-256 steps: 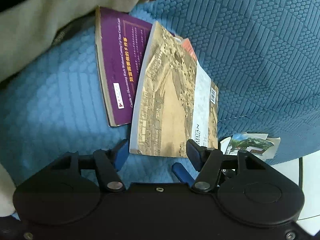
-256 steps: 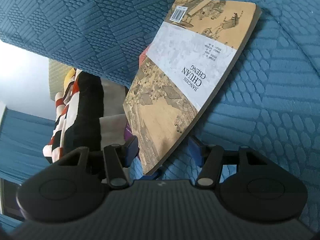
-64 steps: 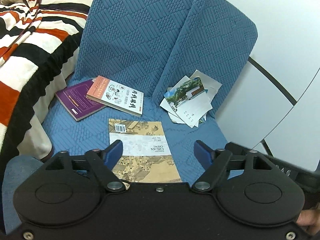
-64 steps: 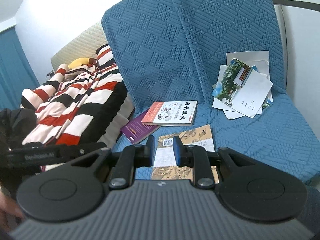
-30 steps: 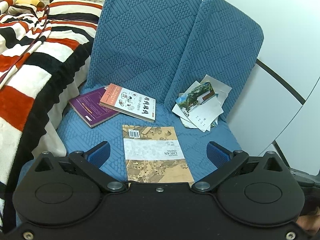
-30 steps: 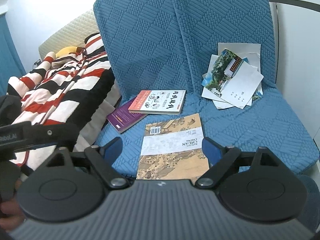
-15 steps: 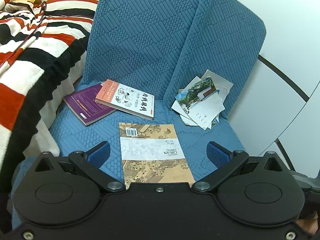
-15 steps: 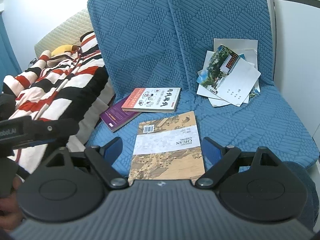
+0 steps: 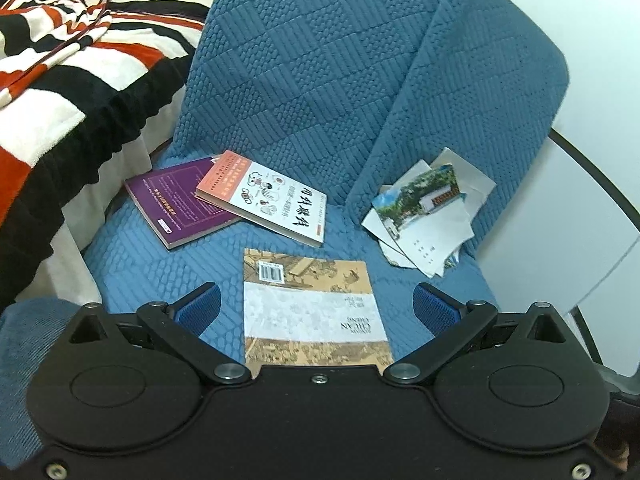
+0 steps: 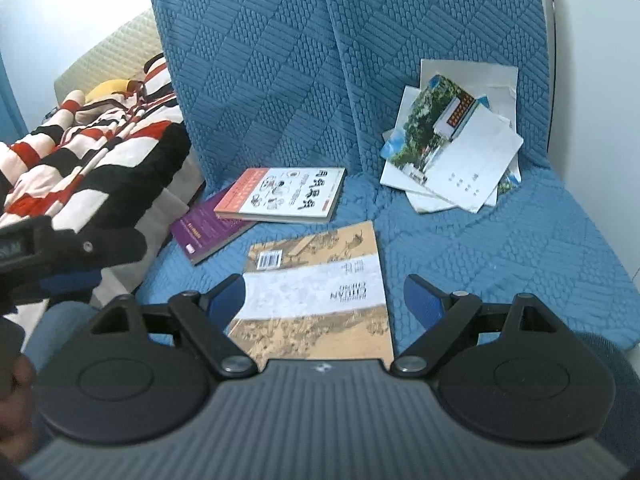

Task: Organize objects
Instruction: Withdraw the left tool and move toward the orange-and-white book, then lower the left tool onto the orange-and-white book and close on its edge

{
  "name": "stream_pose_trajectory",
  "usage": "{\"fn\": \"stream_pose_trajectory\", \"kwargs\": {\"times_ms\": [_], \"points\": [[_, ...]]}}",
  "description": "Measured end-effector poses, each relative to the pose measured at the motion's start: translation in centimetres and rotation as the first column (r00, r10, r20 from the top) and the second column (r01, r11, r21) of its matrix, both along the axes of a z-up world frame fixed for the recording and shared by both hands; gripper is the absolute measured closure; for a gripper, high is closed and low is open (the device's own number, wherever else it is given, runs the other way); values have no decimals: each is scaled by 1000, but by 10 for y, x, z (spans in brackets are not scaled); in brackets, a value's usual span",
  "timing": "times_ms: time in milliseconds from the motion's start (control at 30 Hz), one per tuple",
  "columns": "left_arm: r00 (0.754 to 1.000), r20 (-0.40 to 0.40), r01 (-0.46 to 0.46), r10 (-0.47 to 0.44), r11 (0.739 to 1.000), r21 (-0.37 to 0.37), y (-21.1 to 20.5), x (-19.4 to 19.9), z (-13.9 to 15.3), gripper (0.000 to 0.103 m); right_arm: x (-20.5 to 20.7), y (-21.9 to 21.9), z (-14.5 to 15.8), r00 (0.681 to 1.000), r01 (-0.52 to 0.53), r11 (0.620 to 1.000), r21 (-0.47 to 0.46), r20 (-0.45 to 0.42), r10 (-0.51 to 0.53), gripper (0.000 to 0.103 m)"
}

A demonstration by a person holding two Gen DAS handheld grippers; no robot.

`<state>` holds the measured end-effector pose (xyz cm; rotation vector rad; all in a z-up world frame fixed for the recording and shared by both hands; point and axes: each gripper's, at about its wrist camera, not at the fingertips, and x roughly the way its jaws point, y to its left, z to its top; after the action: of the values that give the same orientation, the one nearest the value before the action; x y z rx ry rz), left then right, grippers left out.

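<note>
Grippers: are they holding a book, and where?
Nothing is held. The left gripper and right gripper both stand open above the tan book.

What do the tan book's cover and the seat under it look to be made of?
Tan book: paper cover, seemingly matte to satin; printed artwork, barcode, no glare. Seat cushion: blue quilted fabric with raised stitched patterns, soft-looking; the exact fibre cannot be told.

— What was the furniture?
— A seat under a blue quilted cover, its two back cushions leaning together. A red, black and white striped blanket lay heaped alongside.
— And behind?
— A white wall, a cream padded panel, and soft daylight.
</note>
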<state>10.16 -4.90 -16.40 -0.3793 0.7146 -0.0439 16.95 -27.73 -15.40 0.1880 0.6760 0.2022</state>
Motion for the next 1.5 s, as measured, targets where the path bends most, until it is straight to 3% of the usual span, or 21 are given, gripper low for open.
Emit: {"fn": "stream_pose_trajectory", "kwargs": {"times_ms": [300, 867, 1200, 1500], "points": [[999, -15, -39, 38, 998, -47, 18, 41, -23, 1, 35, -2, -13, 999, 33, 998, 52, -23, -31, 15], [990, -117, -92, 76, 986, -136, 31, 124, -75, 1, 104, -6, -41, 991, 96, 988, 120, -108, -83, 15], [974, -204, -142, 97, 965, -222, 42, 179, -106, 1, 153, -3, -63, 982, 98, 988, 119, -175, -76, 16], [944, -296, -228, 144, 935, -273, 54, 226, -140, 1, 203, 10, -81, 976, 80, 987, 142, -215, -48, 16]]}}
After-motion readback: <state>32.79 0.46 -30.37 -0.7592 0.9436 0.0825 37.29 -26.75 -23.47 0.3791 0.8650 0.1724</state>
